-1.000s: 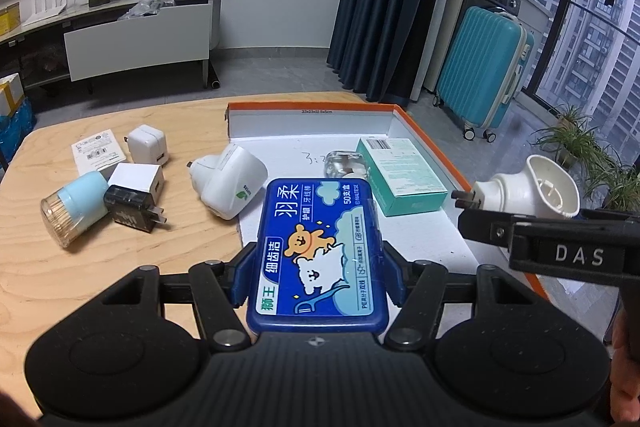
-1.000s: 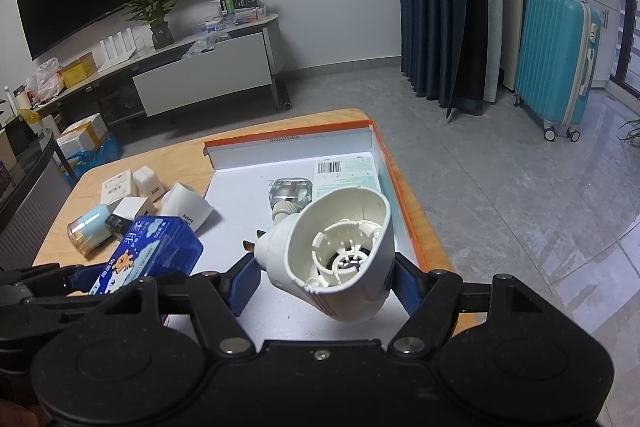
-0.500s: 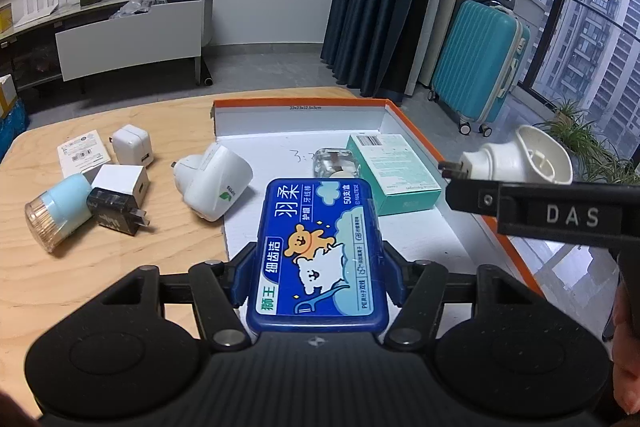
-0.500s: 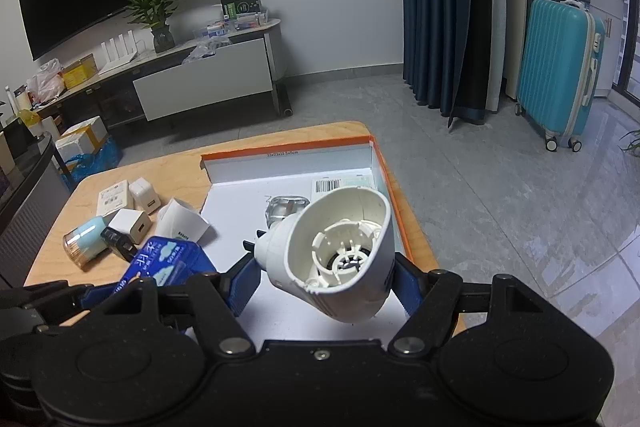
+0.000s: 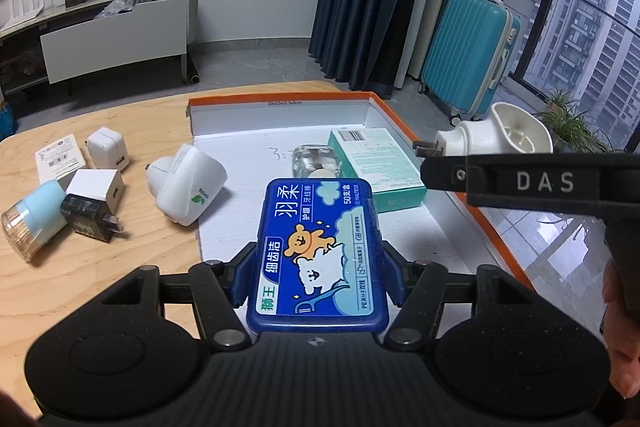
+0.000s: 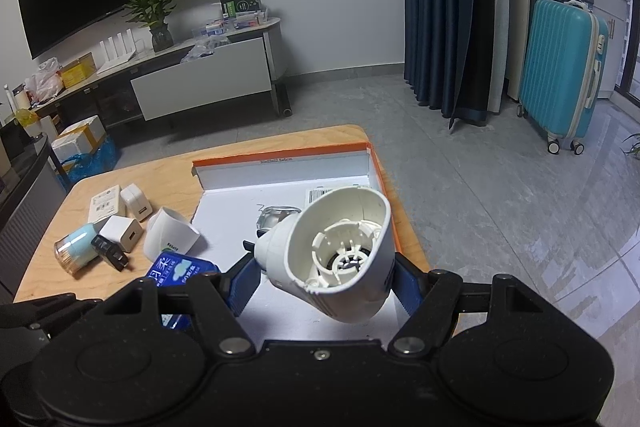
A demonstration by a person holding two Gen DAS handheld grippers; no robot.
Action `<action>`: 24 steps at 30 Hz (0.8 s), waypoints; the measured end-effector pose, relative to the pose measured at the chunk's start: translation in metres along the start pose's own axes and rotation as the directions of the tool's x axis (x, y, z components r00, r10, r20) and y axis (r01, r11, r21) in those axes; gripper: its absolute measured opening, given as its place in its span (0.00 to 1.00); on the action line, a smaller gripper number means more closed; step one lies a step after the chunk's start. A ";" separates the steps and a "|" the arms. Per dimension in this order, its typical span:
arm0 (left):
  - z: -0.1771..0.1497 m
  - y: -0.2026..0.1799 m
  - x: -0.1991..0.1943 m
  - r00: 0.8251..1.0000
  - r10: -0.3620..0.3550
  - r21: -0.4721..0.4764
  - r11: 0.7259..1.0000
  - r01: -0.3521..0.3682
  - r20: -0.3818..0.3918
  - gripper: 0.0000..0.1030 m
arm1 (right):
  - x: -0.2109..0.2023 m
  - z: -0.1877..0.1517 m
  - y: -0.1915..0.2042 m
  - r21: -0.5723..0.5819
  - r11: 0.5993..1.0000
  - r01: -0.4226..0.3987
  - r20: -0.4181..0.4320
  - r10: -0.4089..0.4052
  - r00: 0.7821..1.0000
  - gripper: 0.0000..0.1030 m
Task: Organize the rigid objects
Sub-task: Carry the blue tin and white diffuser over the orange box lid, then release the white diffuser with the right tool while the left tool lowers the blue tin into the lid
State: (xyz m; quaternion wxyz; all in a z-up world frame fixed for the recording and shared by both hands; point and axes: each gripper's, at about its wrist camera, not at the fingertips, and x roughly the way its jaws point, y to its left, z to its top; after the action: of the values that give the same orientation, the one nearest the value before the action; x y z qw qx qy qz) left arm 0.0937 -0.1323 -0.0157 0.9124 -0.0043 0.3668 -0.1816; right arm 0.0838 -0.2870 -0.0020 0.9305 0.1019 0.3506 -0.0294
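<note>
My left gripper is shut on a blue floss-pick box, held above the near part of the orange-rimmed white tray. My right gripper is shut on a white plug-in device with an open cup end, held above the tray's right side; it also shows in the left wrist view. In the tray lie a green box and a small clear bottle. The blue box also shows in the right wrist view.
On the wooden table left of the tray lie a white plug-in device, two white chargers, a black plug, a light-blue toothpick jar and a flat white pack. A teal suitcase stands beyond.
Both grippers have risen and drawn back a little with their loads; the table and tray look farther away. The grips are unchanged.
</note>
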 end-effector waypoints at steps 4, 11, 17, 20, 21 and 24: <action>0.000 -0.002 0.005 1.000 -0.004 0.006 1.000 0.004 -0.007 0.61 | 0.003 0.001 -0.003 0.003 1.000 -0.001 -0.004 0.001 1.000 0.81; 0.000 -0.005 0.010 1.000 -0.005 0.007 1.000 0.005 -0.018 0.61 | 0.009 0.000 -0.004 0.006 1.000 -0.005 -0.017 0.005 1.000 0.81; 0.002 -0.003 0.015 1.000 0.001 0.006 1.000 -0.001 -0.020 0.61 | 0.016 0.004 -0.005 0.009 1.000 -0.014 -0.021 0.014 1.000 0.81; 0.003 -0.002 0.016 1.000 0.006 0.000 1.000 -0.006 -0.020 0.61 | 0.020 0.008 -0.005 0.010 1.000 -0.018 -0.019 0.018 1.000 0.81; 0.004 -0.002 0.016 1.000 0.005 -0.002 1.000 -0.005 -0.020 0.61 | 0.021 0.010 -0.005 0.010 1.000 -0.020 -0.020 0.020 1.000 0.81; 0.004 -0.004 0.016 1.000 -0.001 0.000 1.000 0.001 -0.019 0.61 | 0.029 0.015 -0.005 0.010 1.000 -0.029 -0.027 0.029 0.999 0.81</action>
State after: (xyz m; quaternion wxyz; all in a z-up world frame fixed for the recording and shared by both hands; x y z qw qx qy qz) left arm 0.1052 -0.1419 -0.0230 0.9088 -0.0030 0.3753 -0.1822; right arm 0.1144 -0.2946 -0.0106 0.9255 0.1120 0.3613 -0.0162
